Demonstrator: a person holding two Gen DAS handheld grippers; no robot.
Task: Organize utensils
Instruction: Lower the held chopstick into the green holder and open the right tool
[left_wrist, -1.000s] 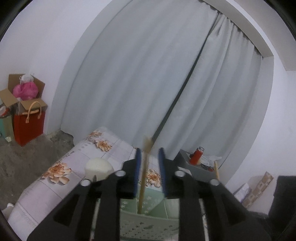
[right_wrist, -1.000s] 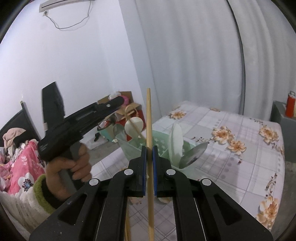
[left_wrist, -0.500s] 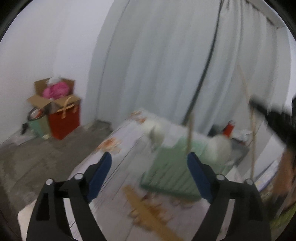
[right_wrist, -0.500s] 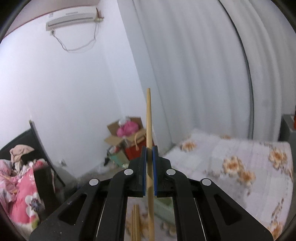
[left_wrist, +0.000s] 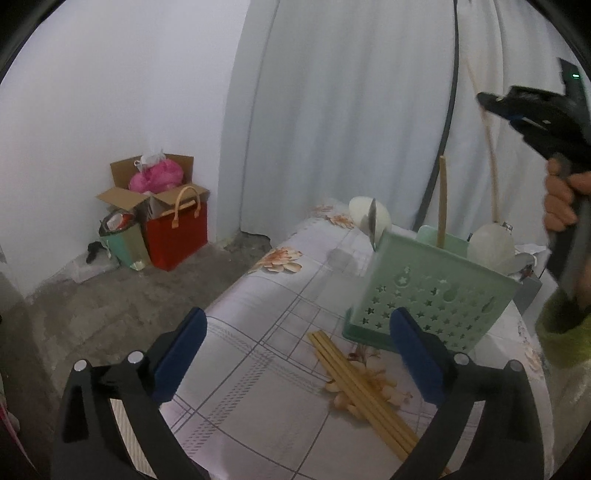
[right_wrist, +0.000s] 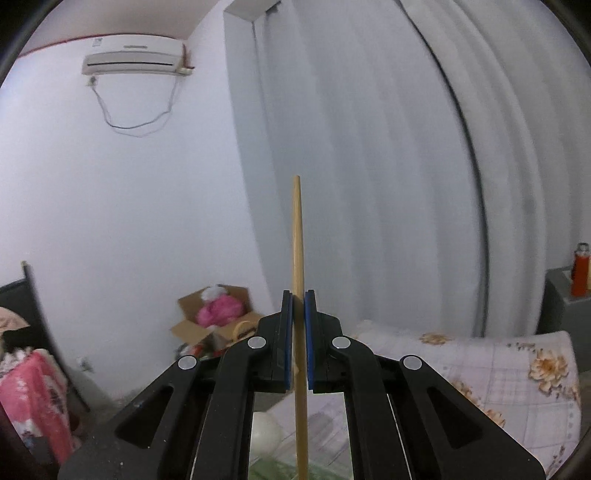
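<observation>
A second ago the left tool (left_wrist: 295, 363) pinched a chopstick over the green caddy (left_wrist: 430, 291). Now its jaws have just been opening and stand spread wide with nothing between them, pulled back and tilted down over the floral counter (left_wrist: 266, 306). That stick (left_wrist: 442, 201) stands upright in the caddy. The right tool (right_wrist: 298, 341), earlier low beside the caddy, now sits higher and faces wall and curtain; it stays pressed together on a single chopstick (right_wrist: 297, 258).

The caddy is pale green with star-shaped cut-outs and stands on the counter, holding a white ladle (left_wrist: 367, 216) at its far left corner and a white spoon (left_wrist: 491, 243) at its right. A loose bundle of chopsticks (left_wrist: 364, 395) lies flat on the counter just in front of it, running toward the lower right. The held chopstick is plain light wood, upright, tapering to its top.

In the left wrist view the person's right hand (left_wrist: 561, 206) and its tool are cut by the frame edge. The bundle's near end is hidden behind the left tool's finger. In the right wrist view the caddy is hidden behind the tool body except for a blurred green sliver.
</observation>
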